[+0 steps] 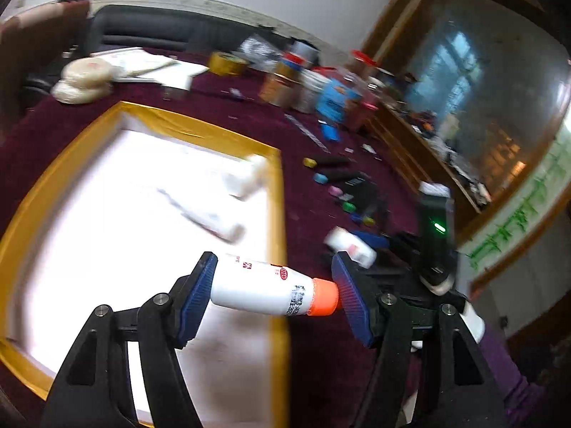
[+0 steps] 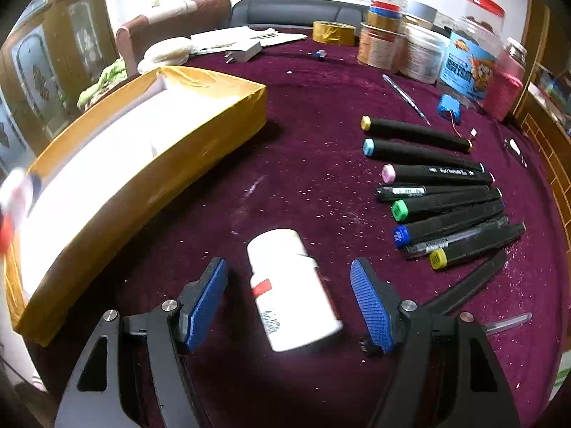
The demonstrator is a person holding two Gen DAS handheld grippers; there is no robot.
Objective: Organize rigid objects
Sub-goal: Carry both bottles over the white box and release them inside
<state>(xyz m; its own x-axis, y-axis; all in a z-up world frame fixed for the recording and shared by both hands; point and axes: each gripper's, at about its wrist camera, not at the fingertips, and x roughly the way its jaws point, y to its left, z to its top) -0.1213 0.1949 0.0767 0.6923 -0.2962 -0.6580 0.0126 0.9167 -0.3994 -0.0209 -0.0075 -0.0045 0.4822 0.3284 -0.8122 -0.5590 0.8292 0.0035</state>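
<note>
- Left gripper (image 1: 274,285) clamps orange-capped bottle (image 1: 264,289) over box (image 1: 278,235) right edge.
- Right gripper (image 2: 289,299) wide open, straddling white bottle (image 2: 292,289) on tabletop (image 2: 303,178).
- Box holds a few items; markers (image 2: 435,192) remain outside.

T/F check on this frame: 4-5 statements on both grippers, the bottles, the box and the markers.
1. The left gripper holds an orange-capped bottle. True.
2. The right gripper is shut on the white bottle. False: open, bottle lies between the fingers on the cloth.
3. The yellow box holds the markers. False: they lie on the cloth.
4. The held bottle is over the box's edge. True.
</note>
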